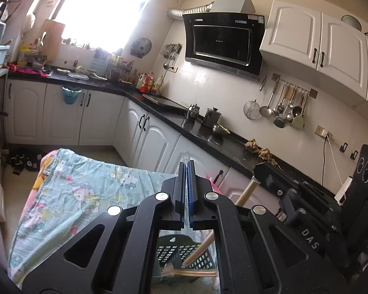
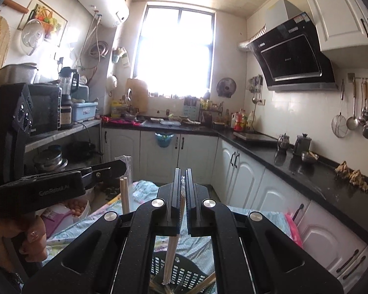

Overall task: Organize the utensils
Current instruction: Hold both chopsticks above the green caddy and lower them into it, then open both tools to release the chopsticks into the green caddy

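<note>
My left gripper [image 1: 186, 165] is shut on a clear plastic wrapper [image 1: 185, 156] whose tip pokes out above the fingertips. In the right wrist view the left gripper [image 2: 121, 165] appears at the left, with a wrapped pair of chopsticks [image 2: 124, 191] hanging upright from it. My right gripper [image 2: 182, 171] is shut on another wrapped pair of chopsticks [image 2: 174, 247]. Its lower end reaches into a dark perforated basket [image 2: 191, 272]. From the left wrist camera, that pair [image 1: 198, 250] slants down from the right gripper [image 1: 262, 171] into the basket [image 1: 169, 250], where more chopsticks [image 1: 193, 273] lie.
The basket stands on a table under a cartoon-print cloth [image 1: 85, 186]. A black countertop [image 1: 208, 134] with metal pots runs along the right over white cabinets. Ladles hang on a wall rail [image 1: 287, 103]. A box of eggs [image 2: 76, 205] sits low left. A person's hand [image 2: 29, 235] holds the left gripper.
</note>
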`<state>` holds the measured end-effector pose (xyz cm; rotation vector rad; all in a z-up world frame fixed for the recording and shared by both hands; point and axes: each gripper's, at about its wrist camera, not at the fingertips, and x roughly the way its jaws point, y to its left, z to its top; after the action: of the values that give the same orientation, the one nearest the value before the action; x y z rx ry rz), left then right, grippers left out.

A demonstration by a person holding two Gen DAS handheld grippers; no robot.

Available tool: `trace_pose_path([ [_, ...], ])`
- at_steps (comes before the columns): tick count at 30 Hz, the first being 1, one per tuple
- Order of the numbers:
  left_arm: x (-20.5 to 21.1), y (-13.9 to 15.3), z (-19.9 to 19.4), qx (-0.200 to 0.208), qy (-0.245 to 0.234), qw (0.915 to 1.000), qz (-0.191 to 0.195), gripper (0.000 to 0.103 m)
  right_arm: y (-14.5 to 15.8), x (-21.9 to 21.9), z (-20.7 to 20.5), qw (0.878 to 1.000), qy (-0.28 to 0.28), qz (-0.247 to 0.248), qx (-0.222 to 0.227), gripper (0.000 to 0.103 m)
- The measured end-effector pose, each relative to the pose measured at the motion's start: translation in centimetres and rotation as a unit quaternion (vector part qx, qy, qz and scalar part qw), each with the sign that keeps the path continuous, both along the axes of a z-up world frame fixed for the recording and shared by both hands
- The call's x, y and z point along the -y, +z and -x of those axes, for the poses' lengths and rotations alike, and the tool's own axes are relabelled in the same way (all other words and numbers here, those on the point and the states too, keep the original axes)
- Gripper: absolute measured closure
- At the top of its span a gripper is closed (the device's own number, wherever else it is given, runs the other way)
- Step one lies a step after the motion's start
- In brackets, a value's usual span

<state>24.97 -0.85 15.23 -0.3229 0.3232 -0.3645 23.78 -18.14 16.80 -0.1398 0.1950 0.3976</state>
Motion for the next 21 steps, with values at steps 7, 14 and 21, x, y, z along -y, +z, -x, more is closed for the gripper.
trace_pose_path([
  [7,0.2,-2.3,-0.8,-0.013,-0.004,0.9999,0.0,0.103,-2.5,-0.4,-1.3,1.0,-0.003,0.004,-0.029,0.099],
  [14,0.1,-4.3,-0.9,-0.044,0.0,0.9989,-0.015,0.091,-4.6,-0.5,-1.6,0.998,-0.014,0.018,-0.062,0.095],
  [21,-1.1,-4.0,1.8,-0.035,0.023,0.9985,-0.034,0.069,-5.8,1.1,-0.4,0.997,-0.025,0.004,-0.077,0.078],
])
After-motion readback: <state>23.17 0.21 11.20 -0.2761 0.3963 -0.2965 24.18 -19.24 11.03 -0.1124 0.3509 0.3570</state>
